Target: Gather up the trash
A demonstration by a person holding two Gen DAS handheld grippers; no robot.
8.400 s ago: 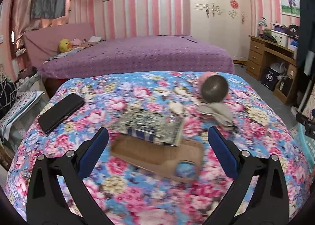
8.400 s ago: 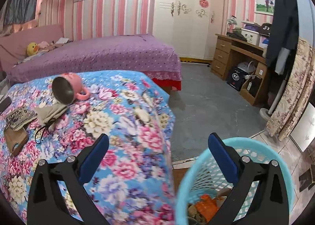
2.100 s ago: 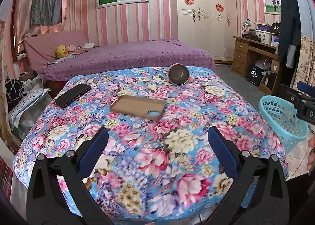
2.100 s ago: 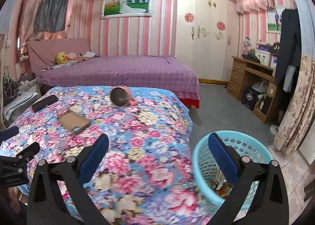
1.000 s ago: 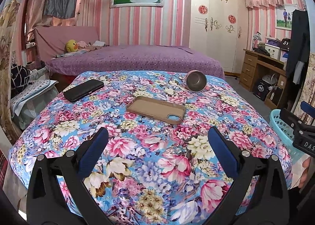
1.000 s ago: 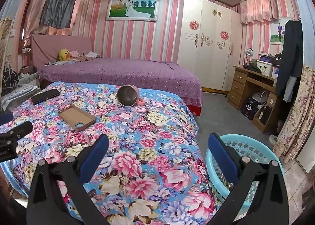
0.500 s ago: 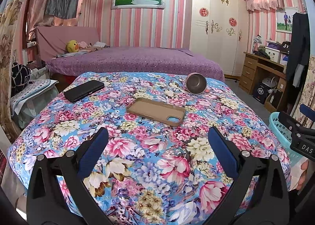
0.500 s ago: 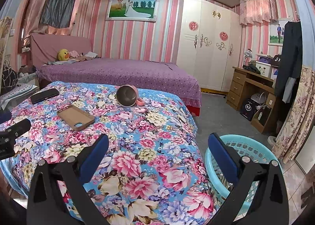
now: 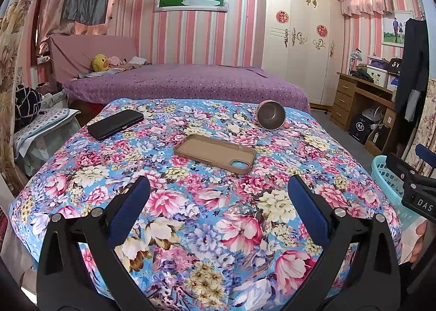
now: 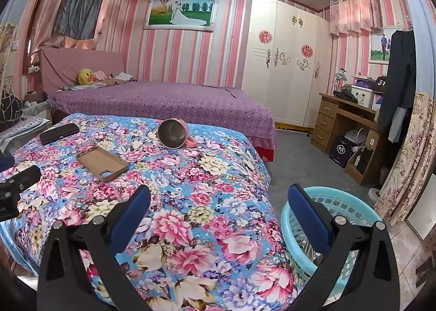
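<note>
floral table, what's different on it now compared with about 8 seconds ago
The printed wrapper that lay on the tan phone case and the crumpled grey scrap beside the pink mug are gone from the floral table. Both grippers pulled back, so the views are wider. The case, mug and black phone lie where they were; the left gripper and right gripper are open and empty.

The near half of the floral-covered counter [image 9: 207,229] lies bare, open to a low pass from the front edge; farther in, the tan phone case [image 9: 215,153] lies flat at the middle, the black phone [image 9: 115,123] near the far left corner, the tipped pink mug [image 10: 174,136] toward the far right, with clear cloth between all three; off the right edge the teal basket [image 10: 340,210] stands on the floor, its mouth open from above; grey floor [image 10: 297,155] beyond it is free up to the wooden desk [image 10: 343,125].
</note>
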